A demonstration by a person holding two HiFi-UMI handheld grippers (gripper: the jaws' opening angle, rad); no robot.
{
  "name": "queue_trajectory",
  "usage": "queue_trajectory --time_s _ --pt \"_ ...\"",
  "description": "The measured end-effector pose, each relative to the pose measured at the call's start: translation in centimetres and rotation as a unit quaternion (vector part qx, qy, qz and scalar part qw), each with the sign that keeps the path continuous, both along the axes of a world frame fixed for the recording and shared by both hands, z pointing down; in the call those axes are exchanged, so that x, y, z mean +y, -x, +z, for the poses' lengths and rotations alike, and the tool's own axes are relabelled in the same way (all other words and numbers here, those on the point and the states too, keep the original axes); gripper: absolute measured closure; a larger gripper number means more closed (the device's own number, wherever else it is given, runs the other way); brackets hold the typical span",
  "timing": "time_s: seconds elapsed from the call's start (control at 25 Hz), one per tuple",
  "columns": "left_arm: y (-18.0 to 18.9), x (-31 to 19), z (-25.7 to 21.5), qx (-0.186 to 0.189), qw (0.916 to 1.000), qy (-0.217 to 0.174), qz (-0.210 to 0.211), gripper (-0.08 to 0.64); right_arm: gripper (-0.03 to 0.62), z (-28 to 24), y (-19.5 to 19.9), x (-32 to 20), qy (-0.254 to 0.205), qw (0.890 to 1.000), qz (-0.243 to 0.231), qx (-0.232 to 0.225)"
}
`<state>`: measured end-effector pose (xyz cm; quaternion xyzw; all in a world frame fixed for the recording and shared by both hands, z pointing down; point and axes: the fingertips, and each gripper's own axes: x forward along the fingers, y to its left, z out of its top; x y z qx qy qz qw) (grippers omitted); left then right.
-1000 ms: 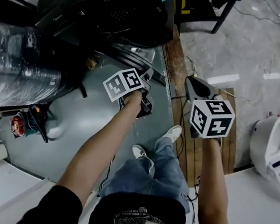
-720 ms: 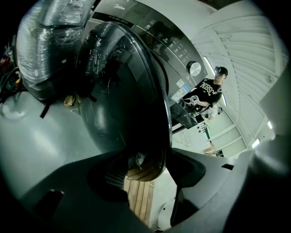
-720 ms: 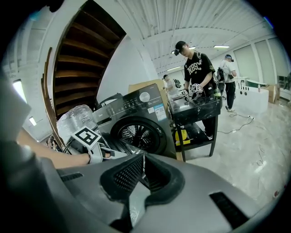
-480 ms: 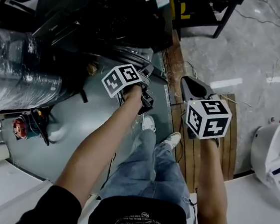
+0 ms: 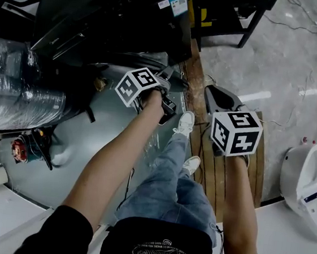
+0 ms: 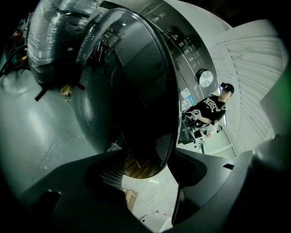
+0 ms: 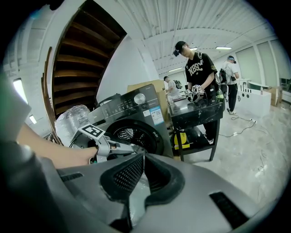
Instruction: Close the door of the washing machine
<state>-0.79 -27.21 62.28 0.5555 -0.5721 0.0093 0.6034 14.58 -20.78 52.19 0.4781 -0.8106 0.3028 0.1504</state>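
Having just widened around the open door, left hand-held gripper hangs released; right hand-held gripper clenched.

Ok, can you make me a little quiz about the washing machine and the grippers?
1. True or false: the door of the washing machine is shut.
2. Which gripper has the door's edge between its jaws? A left, B right.
3. Fill in: the right gripper has its jaws ____.
Key: 1 false, it stands open. 2 A: the left gripper, whose jaws have just been opening. 3 together.
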Motion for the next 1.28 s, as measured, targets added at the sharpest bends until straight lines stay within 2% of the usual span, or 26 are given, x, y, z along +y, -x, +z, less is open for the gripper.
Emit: queue_trajectory --time_s 0.52,1.28 --pt "-1.0 -6.7 -0.1 0.029 0.9992 0.005 -0.028 0.255 0.569 0.9 0.0 -6.5 0.012 1.0 0.0 -0.002" --pt "-0.6 -13.7 0.3 0.061 0.9958 0.006 -0.067 0.244 0.569 1.4 -1.0 -13.2 0.025 1.0 0.009 0.01"
